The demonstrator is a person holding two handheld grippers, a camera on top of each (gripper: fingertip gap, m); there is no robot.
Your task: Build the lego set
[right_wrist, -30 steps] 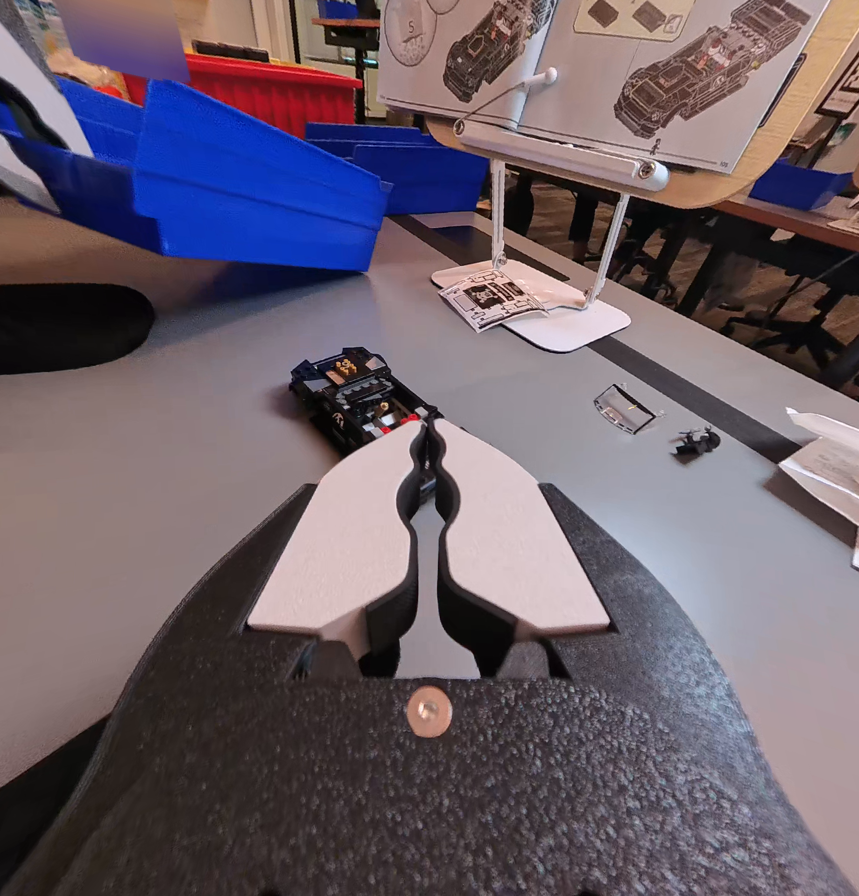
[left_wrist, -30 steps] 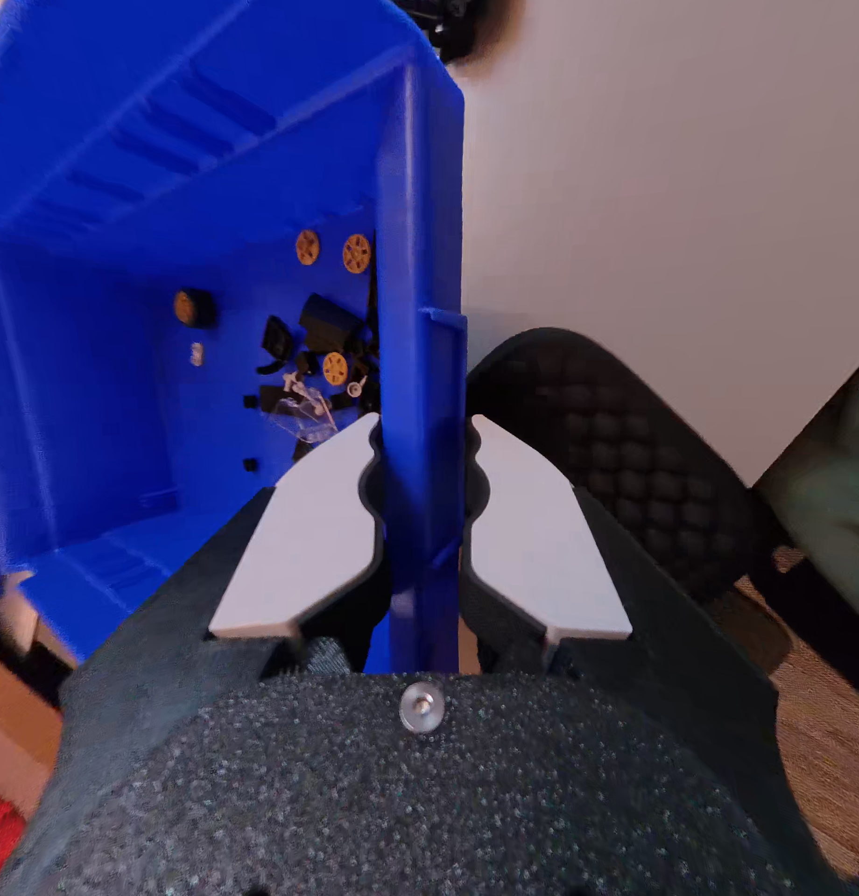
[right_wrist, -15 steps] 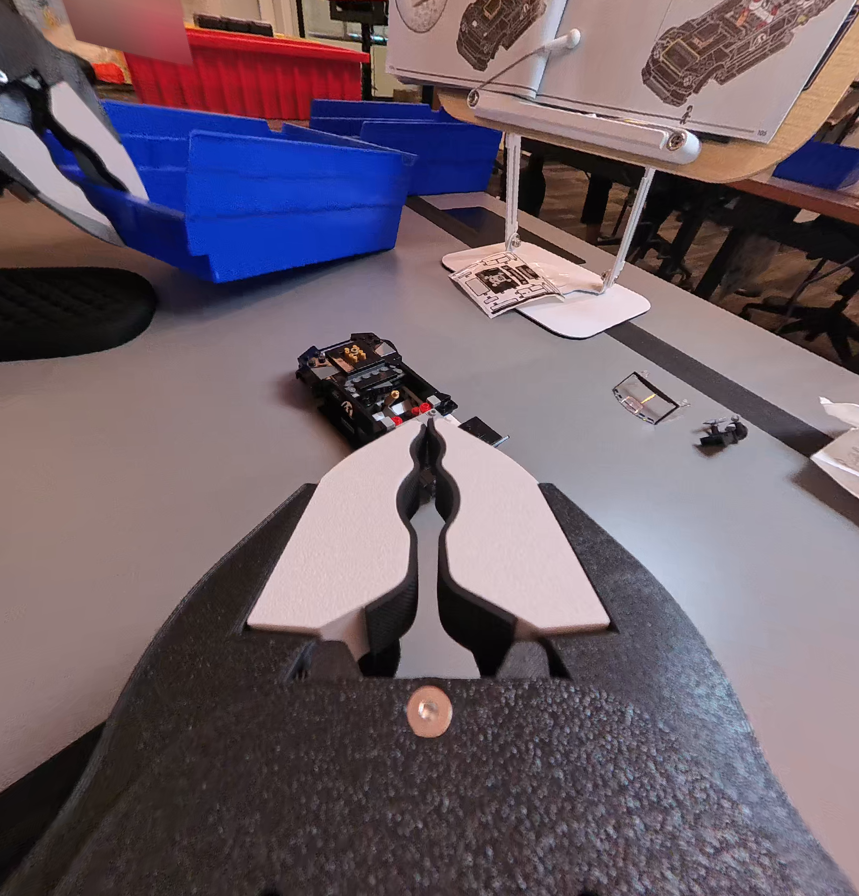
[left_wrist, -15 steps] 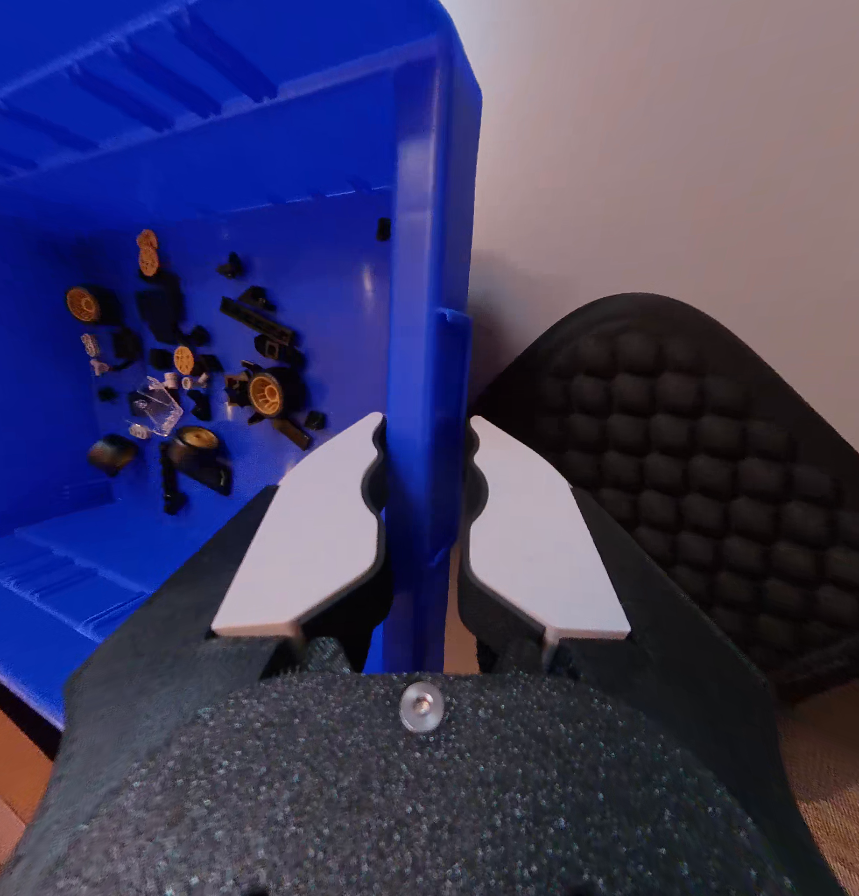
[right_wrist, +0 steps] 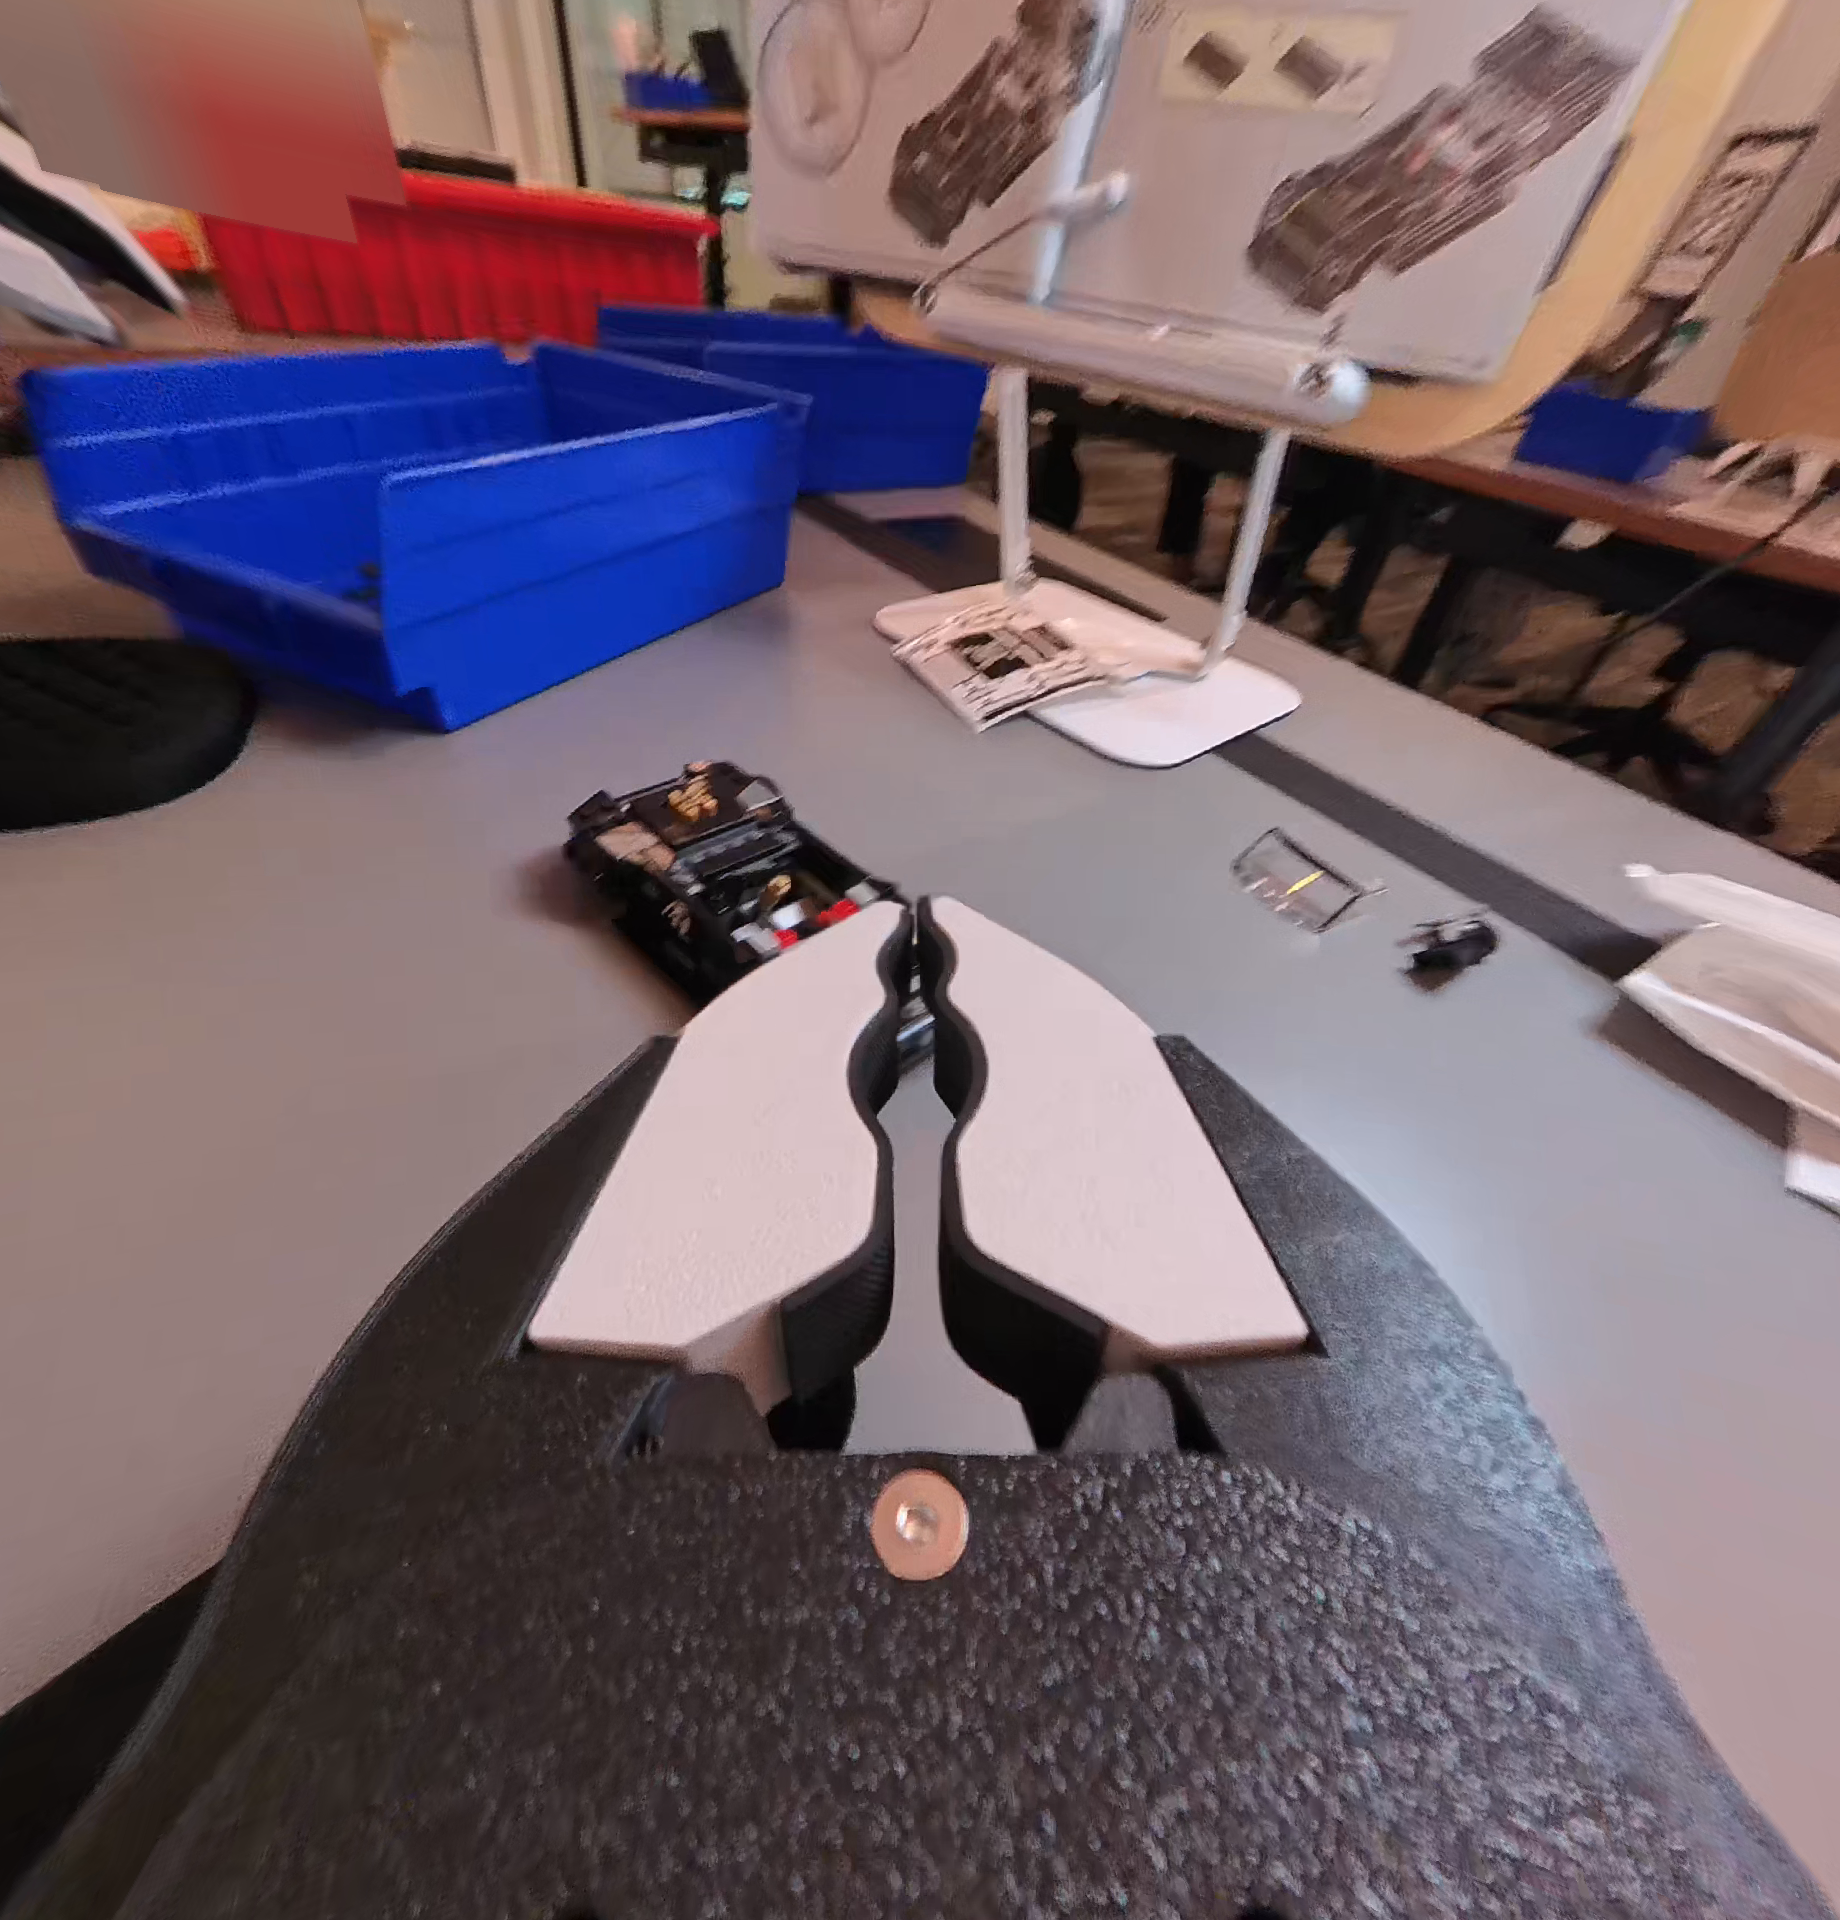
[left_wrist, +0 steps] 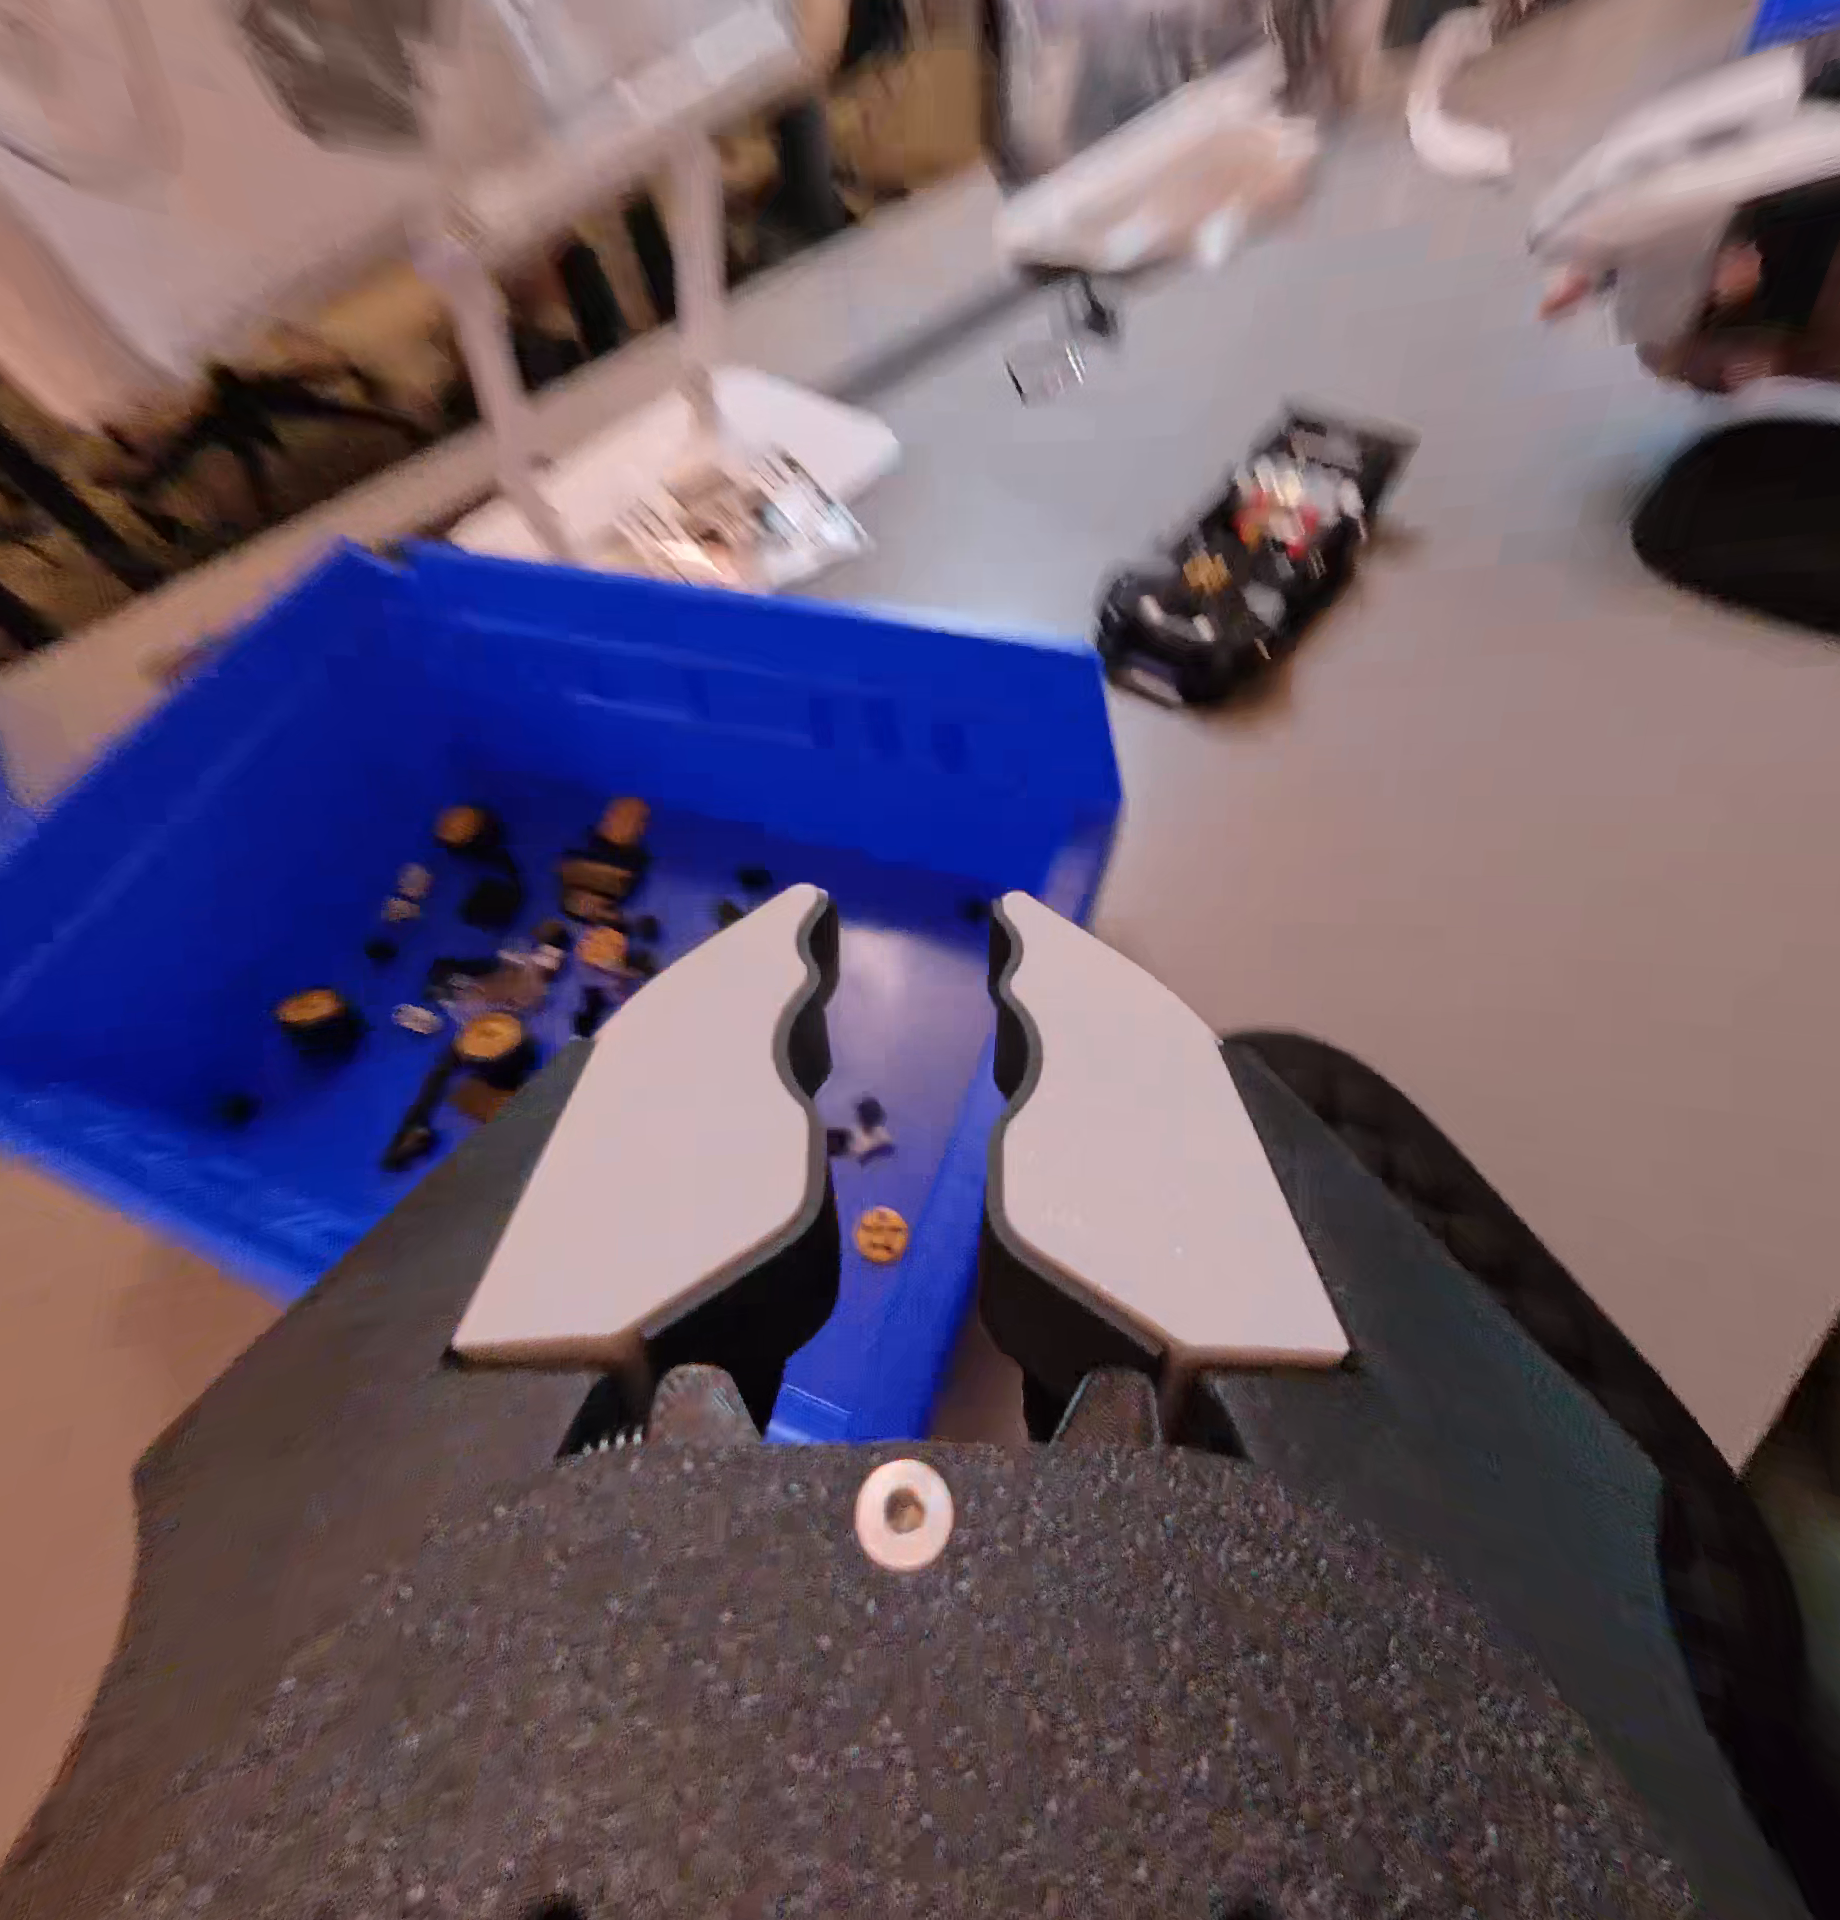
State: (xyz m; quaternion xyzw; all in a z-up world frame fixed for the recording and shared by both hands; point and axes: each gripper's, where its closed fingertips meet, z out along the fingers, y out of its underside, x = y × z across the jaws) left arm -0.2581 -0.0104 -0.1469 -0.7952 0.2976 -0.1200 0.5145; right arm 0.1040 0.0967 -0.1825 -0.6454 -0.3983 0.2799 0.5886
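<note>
Two grippers: left gripper [left_wrist: 905, 914] released above the glossy blue plastic bin [left_wrist: 583, 675]; right gripper [right_wrist: 914, 914] clenched, empty, near the blocky black car [right_wrist: 718, 873].

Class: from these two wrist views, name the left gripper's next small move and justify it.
Probably lower the open left gripper into the blue bin toward one loose piece, such as the orange disc. Its jaws are empty above the parts, and the black car is unfinished.

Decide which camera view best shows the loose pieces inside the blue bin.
The left wrist view: it looks down into the blue bin, showing the loose pieces on its floor. The right wrist view sees the bin side-on, so nearly all pieces are hidden.
</note>
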